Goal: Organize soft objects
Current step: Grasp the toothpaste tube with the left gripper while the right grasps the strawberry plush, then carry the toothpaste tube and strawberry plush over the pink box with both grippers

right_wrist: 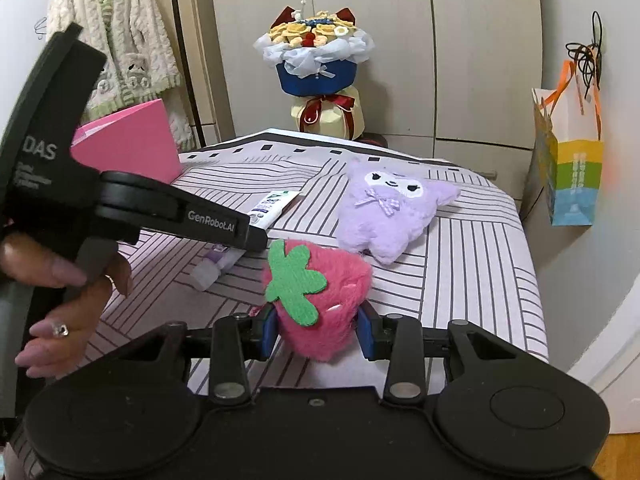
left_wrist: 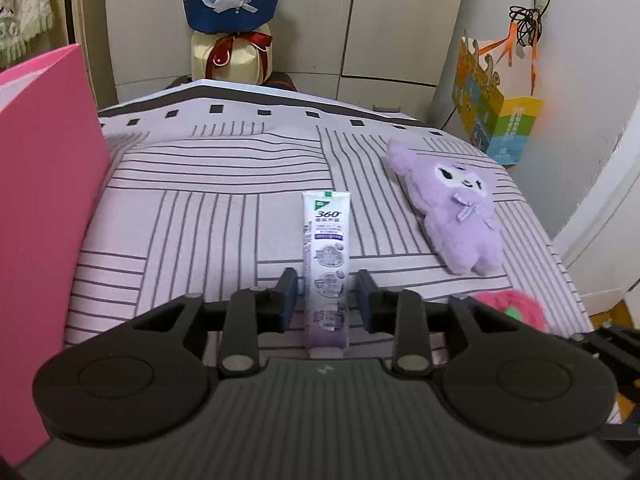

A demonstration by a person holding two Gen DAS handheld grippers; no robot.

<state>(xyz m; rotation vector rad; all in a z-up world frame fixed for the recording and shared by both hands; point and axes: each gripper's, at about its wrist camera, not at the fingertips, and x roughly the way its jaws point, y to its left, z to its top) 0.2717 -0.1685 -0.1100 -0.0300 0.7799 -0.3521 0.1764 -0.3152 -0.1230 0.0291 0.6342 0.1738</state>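
A white and purple toothpaste tube [left_wrist: 326, 236] lies lengthwise on the striped bed cover [left_wrist: 200, 220]. My left gripper [left_wrist: 327, 300] straddles its lower half, with a thin gap showing at each pad, so it is open. From the right wrist view, one of its fingers [right_wrist: 224, 226] crosses over the tube [right_wrist: 272, 206]. My right gripper [right_wrist: 318, 334] is shut on a pink strawberry plush [right_wrist: 320, 292] with a green felt leaf, its blue pads pressing both sides. That strawberry [left_wrist: 516, 306] also shows at the left view's right edge. A purple plush doll [right_wrist: 384, 216] lies untouched behind it.
A pink open box [left_wrist: 40, 220] stands at the bed's left edge. A bouquet [right_wrist: 316, 64] sits beyond the far end against cupboard doors. A colourful paper bag [right_wrist: 572, 176] hangs on the right wall, a fluffy cardigan [right_wrist: 120, 32] at back left. A person's hand [right_wrist: 60, 280] holds the left gripper.
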